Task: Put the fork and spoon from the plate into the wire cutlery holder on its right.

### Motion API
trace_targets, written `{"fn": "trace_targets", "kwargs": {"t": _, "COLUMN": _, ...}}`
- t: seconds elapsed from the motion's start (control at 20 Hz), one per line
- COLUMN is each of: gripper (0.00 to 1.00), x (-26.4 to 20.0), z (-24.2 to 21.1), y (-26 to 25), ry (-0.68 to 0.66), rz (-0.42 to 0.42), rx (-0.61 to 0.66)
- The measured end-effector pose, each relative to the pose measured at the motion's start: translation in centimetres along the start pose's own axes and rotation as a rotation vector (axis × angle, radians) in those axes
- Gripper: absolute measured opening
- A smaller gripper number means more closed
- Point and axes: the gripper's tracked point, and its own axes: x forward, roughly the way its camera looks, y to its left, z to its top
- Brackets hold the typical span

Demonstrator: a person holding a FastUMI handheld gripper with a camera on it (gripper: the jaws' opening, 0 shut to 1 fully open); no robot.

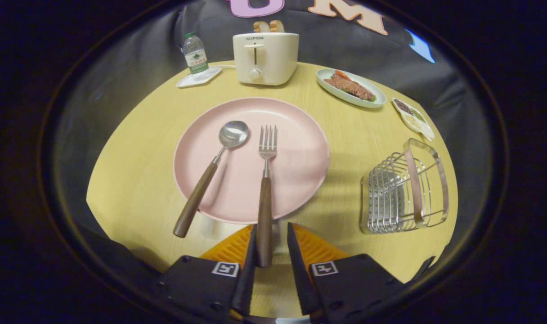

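Two utensils on pink plate [296, 157]: fork [266, 189], wood handle overhanging the rim between the gripper [272, 238] fingers, jaws parted, right one clear; spoon [210, 173] left. Wire cutlery holder [404, 191] right, apart. Toaster [265, 57], bottle [195, 53], food dish [351, 87] beyond.

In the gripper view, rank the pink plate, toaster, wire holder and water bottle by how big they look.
1. Pink plate, clearly largest.
2. Wire holder and toaster look alike; the toaster stands farther off, so no ranking.
3. Water bottle, smallest.
The gripper is open, with the fork handle between its fingers.
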Motion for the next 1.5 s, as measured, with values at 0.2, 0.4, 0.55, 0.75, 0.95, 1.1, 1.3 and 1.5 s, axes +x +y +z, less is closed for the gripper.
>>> {"fn": "trace_targets", "kwargs": {"t": 0.2, "gripper": 0.22, "x": -0.3, "z": 0.2, "y": 0.1, "ry": -0.050, "rz": 0.004, "rx": 0.007}}
{"fn": "trace_targets", "kwargs": {"t": 0.4, "gripper": 0.16, "x": -1.3, "z": 0.8, "y": 0.1, "ry": -0.126, "rz": 0.005, "rx": 0.001}}
{"fn": "trace_targets", "kwargs": {"t": 0.55, "gripper": 0.08, "x": -1.6, "z": 1.1, "y": -0.8, "ry": -0.153, "rz": -0.021, "rx": 0.045}}
{"fn": "trace_targets", "kwargs": {"t": 0.75, "gripper": 0.08, "x": -2.2, "z": 1.9, "y": -0.5, "ry": -0.202, "rz": 0.000, "rx": 0.072}}
{"fn": "trace_targets", "kwargs": {"t": 0.95, "gripper": 0.08, "x": -3.5, "z": 2.5, "y": -0.3, "ry": -0.230, "rz": 0.005, "rx": 0.068}}
{"fn": "trace_targets", "kwargs": {"t": 1.1, "gripper": 0.08, "x": -5.2, "z": 3.5, "y": -1.2, "ry": -0.254, "rz": -0.002, "rx": 0.099}}
{"fn": "trace_targets", "kwargs": {"t": 1.3, "gripper": 0.08, "x": -8.3, "z": 4.8, "y": -3.8, "ry": -0.289, "rz": -0.032, "rx": 0.142}}
{"fn": "trace_targets", "kwargs": {"t": 1.5, "gripper": 0.08, "x": -11.6, "z": 4.6, "y": -7.6, "ry": -0.284, "rz": -0.086, "rx": 0.159}}
